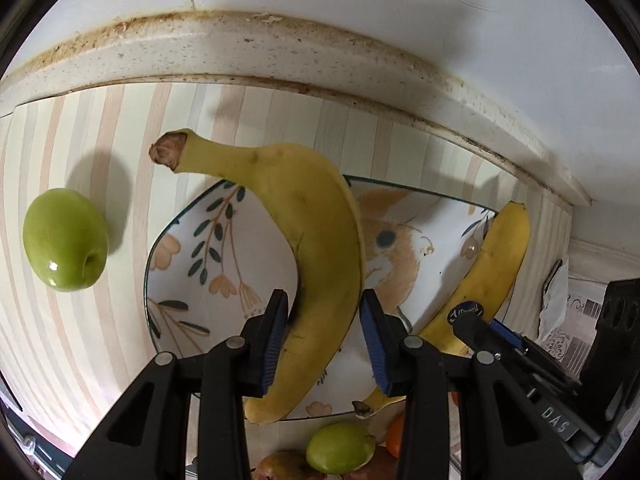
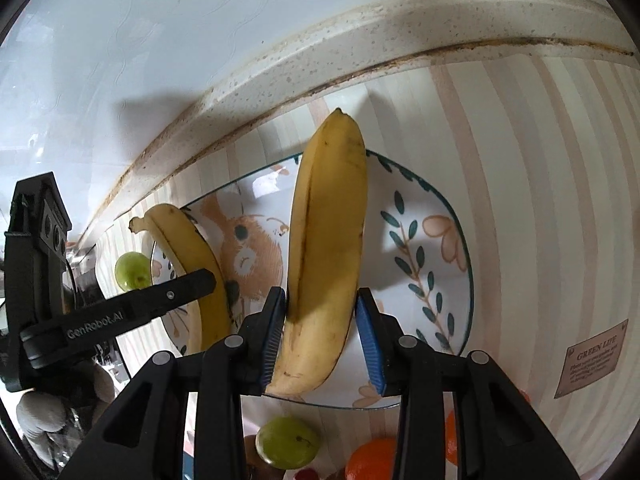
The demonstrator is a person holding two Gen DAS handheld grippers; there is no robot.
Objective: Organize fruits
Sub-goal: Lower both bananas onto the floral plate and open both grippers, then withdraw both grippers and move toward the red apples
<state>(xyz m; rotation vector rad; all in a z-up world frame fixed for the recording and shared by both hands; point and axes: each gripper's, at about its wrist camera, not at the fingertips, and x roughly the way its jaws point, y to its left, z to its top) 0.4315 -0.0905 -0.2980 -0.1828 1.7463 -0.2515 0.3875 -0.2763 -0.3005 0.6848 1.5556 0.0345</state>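
A squarish plate (image 1: 224, 248) with leaf and rabbit print lies on the striped counter. My left gripper (image 1: 324, 340) is shut on a yellow banana (image 1: 312, 240) and holds it over the plate, stem pointing to the far left. My right gripper (image 2: 320, 336) is shut on a second banana (image 2: 328, 248) over the same plate (image 2: 436, 240). That second banana (image 1: 488, 276) and the right gripper (image 1: 500, 336) show at the right in the left wrist view. The left banana (image 2: 192, 264) and left gripper's finger (image 2: 160, 300) show at the left in the right wrist view.
A green apple (image 1: 66, 240) sits left of the plate; it shows small in the right wrist view (image 2: 130, 270). Another green fruit (image 1: 340, 448), a brown pear (image 1: 280, 466) and oranges (image 2: 372, 460) lie near the plate's front edge. A stained backsplash ledge (image 1: 280, 52) runs behind.
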